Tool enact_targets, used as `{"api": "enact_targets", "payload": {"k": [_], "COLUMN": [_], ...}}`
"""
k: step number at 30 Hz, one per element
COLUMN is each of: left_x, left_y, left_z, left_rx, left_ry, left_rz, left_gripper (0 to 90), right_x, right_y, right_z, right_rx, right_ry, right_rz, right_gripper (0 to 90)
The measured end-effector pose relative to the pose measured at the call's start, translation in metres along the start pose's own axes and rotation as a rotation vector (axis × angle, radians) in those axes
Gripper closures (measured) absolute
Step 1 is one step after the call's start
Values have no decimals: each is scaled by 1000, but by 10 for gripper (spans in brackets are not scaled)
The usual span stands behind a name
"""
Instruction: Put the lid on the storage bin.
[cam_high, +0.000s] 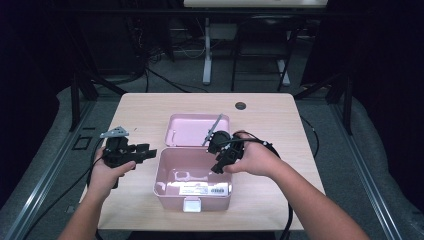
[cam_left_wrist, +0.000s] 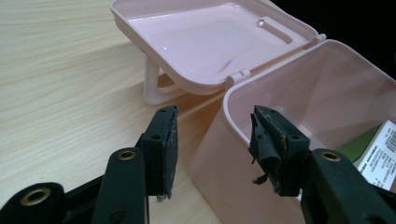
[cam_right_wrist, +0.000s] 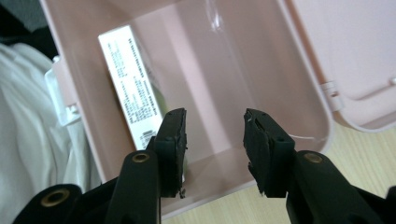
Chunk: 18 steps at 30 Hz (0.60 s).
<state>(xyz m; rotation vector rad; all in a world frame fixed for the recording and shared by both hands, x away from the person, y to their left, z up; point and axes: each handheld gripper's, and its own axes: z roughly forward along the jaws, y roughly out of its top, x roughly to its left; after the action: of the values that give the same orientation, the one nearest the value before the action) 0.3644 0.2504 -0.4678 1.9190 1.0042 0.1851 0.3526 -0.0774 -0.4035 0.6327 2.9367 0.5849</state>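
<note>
Left hand-held gripper (cam_high: 148, 151): held level just beside the left wall of the pink box (cam_high: 162, 186), jaws apart around the box's corner rim, nothing clamped (probably placed there to steady the box). Right hand-held gripper (cam_high: 218, 167): hung over the open box, pointed down into it, jaws apart and empty. Pink box: set at the middle of the tabletop (cam_high: 145, 110), its lid (cam_high: 192, 131) folded back flat behind it on the hinges and propped on its handle, so the inside is left reachable. White printed carton (cam_right_wrist: 130, 79): laid inside the box against its front wall, seemingly what is being reached for.
</note>
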Motion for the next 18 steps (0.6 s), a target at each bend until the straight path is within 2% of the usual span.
{"api": "enact_targets", "payload": {"k": [5,7,10,11,18], "left_x": [-3,-4,-5,-7,-8], "left_y": [1,1,1,1,1], "left_z": [1,2,3,4,5], "left_rx": [0,-1,2,1,5], "left_ry": [-4,-5,-9,-11,-7], "left_rz": [7,13,17,20,27], "left_gripper": [537,536,536,536,555], "right_x": [-6,-7,-9,-10,-17], "right_y": [-2,-2,-2,-3,-6], "right_z": [-3,-4,-4,-5,-5], "right_rx": [-41,-47,-68,-84,-102], "right_ry": [-26,-49,-58,-63,-88], "right_rz": [47,56,68,89,137], "right_gripper": [585,573,560,555,554]}}
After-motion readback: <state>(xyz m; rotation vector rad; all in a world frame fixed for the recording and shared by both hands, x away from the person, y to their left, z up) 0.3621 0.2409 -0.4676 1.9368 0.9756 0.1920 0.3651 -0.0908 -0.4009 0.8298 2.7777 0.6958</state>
